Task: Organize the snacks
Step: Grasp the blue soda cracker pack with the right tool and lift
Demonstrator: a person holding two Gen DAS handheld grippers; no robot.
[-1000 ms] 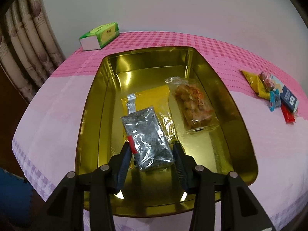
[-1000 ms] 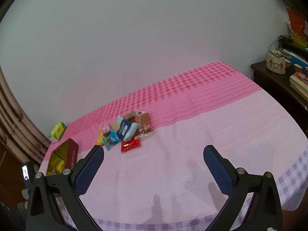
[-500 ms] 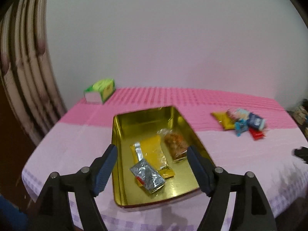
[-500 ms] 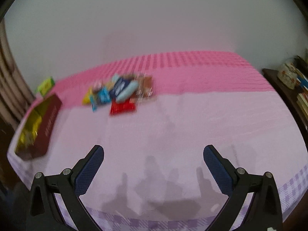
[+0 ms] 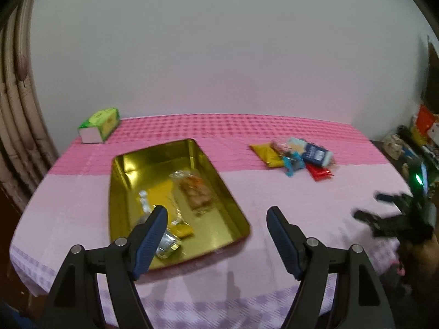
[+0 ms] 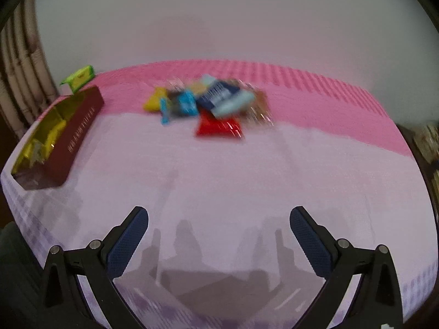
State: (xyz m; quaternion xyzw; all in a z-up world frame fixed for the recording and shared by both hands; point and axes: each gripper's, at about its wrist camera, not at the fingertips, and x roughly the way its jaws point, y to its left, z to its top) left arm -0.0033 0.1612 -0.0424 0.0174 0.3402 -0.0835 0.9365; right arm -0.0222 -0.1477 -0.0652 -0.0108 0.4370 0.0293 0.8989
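The left gripper [image 5: 216, 220] hangs above the near edge of the bench [image 5: 301, 192], its blue-padded fingers [image 5: 152, 237] spread wide with nothing between them; they have just been opening, and the silver packet [image 5: 167, 242] lies loose in the tin below, half hidden behind the left finger. The right gripper [image 6: 219, 235] is likewise spread wide and empty over the pale part of the cloth, touching nothing, only its shadow falling on the fabric beneath. The gold tin [image 5: 233, 205], open and shallow with a dark red outer wall, sits on the left side of the bench and holds the silver packet at its near end, a yellow packet [image 5: 183, 229] beside that, and a clear bag of orange-brown snacks [image 5: 196, 192] further back. Well apart from the tin, toward the right and on the border between the pale and the pink checked cloth, lies the pile of loose snacks [image 6: 208, 104]: a yellow pack, small bright blue wrappers, a dark blue pack, a red pack nearest the front, and a brownish one at the right end. A green tissue box [image 5: 100, 124] stands at the far left corner. The right wrist view is smeared, so the labels on the pile cannot be read, and the right gripper appears from the left wrist view only as a dark blur at the edge.
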